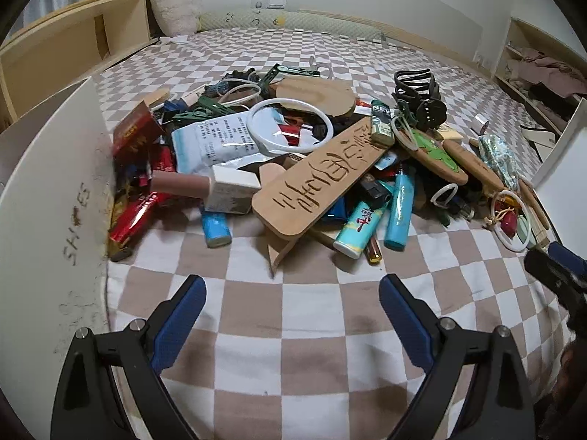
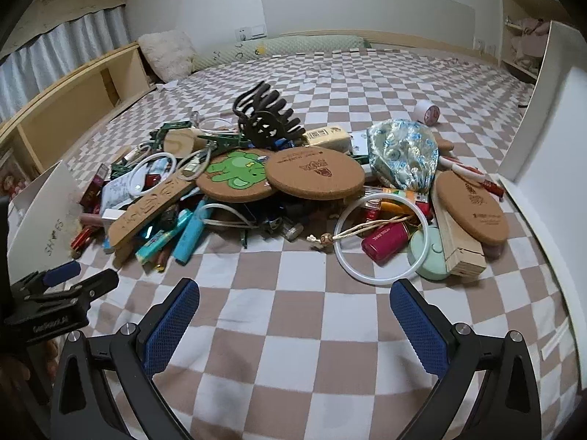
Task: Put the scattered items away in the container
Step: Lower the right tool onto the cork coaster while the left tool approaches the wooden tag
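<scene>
Clutter [image 1: 315, 161] lies beyond both spread hand-held grippers [image 1: 291, 322].

Checkered bedspread [image 2: 330, 84], white walls [image 2: 367, 3], wooden shelving [image 2: 73, 99].

Three cork coasters [image 2: 314, 179], one hair claw [image 2: 266, 115]

left gripper [image 1: 292, 324]: fingers spread wide, nothing between them, held low and level | right gripper [image 2: 294, 328]: fingers spread wide, nothing between them, held low and level | the 2 sat side by side, apart, both pointing forward
</scene>
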`<state>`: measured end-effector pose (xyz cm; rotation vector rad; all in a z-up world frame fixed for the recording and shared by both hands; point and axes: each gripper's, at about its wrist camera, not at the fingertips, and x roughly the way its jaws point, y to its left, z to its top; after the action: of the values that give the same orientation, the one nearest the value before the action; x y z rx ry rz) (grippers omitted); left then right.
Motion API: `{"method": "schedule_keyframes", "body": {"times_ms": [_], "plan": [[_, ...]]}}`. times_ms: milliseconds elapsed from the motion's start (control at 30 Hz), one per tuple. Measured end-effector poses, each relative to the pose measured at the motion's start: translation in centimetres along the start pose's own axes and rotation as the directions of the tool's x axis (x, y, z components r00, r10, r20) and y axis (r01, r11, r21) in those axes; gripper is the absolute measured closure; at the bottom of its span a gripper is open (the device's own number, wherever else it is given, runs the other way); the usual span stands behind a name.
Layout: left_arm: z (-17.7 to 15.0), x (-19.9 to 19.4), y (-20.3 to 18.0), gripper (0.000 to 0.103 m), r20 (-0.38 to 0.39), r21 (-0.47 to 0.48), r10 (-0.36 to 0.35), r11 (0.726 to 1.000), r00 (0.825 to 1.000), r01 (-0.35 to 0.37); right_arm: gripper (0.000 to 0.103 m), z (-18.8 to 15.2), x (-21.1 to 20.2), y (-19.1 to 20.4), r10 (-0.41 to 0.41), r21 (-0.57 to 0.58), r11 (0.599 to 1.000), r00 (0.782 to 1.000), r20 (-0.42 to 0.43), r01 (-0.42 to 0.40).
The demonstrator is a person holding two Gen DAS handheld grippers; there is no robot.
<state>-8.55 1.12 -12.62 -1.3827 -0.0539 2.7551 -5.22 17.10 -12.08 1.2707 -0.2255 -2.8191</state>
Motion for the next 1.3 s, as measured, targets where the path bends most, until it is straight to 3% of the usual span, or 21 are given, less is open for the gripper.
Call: {"method": "schedule_keyframes", "body": {"times_ms": [200, 367, 600, 900, 1300], "plan": [[-0.2, 0.9, 0.1, 0.008, 0.002, 0.007, -0.007, 1.000, 1.000, 0.007, 0.000, 1.7, 1.6, -1.5, 0.019, 0.082, 0.996, 0.999, 0.035, -0.022], [-0.5, 2.1, -0.2, 0.008, -0.011, 0.024, -0.009, 1.000, 1.000, 0.009, 0.000, 4.5, 4.0, -1.0, -0.014, 0.016, 1.000, 0.999, 0.035, 0.014], [-0.6, 2.8, 0.2, 0.008, -0.018, 0.013, -0.025, 1.000, 1.000, 0.025, 0.000, 7.2, 7.3, -1.1, -0.021, 0.030, 0.999, 0.999, 0.030, 0.020], [0.6, 2.6, -0.3, 0.008, 0.003, 0.024, -0.041, 0.999, 0.999, 0.041, 0.000, 7.7, 10.2, -1.4, 0.012, 0.029, 1.000, 1.000, -0.014, -0.011], [3.8, 3.0, -1.6, 0.008, 0.052, 0.087, -0.040, 0.996, 0.998, 0.035, 0.003, 7.3, 9.7, -2.2, 0.069, 0.064, 0.996, 0.998, -0.007, -0.069]]}}
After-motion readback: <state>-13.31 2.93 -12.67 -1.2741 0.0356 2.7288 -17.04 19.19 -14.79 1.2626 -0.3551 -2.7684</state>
